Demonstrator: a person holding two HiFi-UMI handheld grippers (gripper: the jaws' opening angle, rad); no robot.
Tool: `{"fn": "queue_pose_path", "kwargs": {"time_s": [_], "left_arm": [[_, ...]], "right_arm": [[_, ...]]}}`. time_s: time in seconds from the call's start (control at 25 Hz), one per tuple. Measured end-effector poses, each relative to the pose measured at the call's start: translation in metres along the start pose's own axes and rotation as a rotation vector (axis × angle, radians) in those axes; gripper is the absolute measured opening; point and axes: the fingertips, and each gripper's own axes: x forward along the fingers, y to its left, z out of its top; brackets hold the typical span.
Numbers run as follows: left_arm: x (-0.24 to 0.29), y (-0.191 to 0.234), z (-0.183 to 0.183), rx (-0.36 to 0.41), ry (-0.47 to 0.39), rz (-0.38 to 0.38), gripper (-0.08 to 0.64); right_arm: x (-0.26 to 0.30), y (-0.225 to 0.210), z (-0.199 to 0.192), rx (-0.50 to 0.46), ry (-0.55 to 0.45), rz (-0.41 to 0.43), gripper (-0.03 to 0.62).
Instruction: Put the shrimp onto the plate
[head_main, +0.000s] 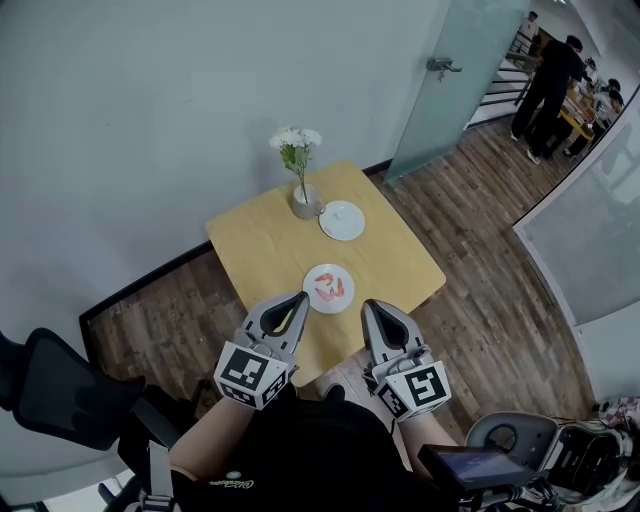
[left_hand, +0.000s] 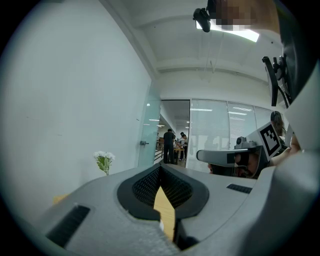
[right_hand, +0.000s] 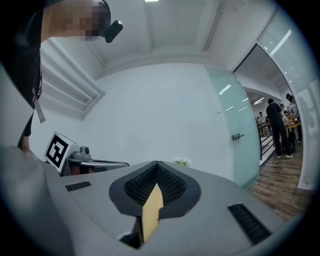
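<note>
Orange-red shrimp (head_main: 331, 288) lie on a white plate (head_main: 310, 296) near the front of a small wooden table (head_main: 260, 250). A second white plate (head_main: 342, 220), with nothing on it, sits further back. My left gripper (head_main: 300, 298) hovers at the near edge, just left of the shrimp plate, jaws shut and empty. My right gripper (head_main: 372, 305) is just right of that plate, also shut and empty. In the left gripper view the jaws (left_hand: 161, 167) meet with only a sliver of tabletop showing; the right gripper view (right_hand: 156, 164) shows the same.
A vase of white flowers (head_main: 303, 195) stands at the table's back beside the empty plate. The table sits against a white wall. A black chair (head_main: 60, 390) is at my left, a glass door (head_main: 450, 80) and people (head_main: 545, 85) far right.
</note>
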Motion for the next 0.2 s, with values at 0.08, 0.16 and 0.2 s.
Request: {"fn": "queue_pose_path", "kwargs": {"time_s": [0.08, 0.16, 0.2], "left_arm": [[0.0008, 0.0004, 0.0001, -0.001, -0.001, -0.001, 0.0], [0.0016, 0.0011, -0.0001, -0.001, -0.002, 0.0, 0.0], [0.0019, 0.0016, -0.0002, -0.001, -0.003, 0.0, 0.0]], "right_arm": [[0.0012, 0.0003, -0.0003, -0.001, 0.001, 0.002, 0.002], [0.0026, 0.0001, -0.0008, -0.001, 0.002, 0.004, 0.002], [0.0034, 0.0, -0.0011, -0.002, 0.002, 0.005, 0.002]]}}
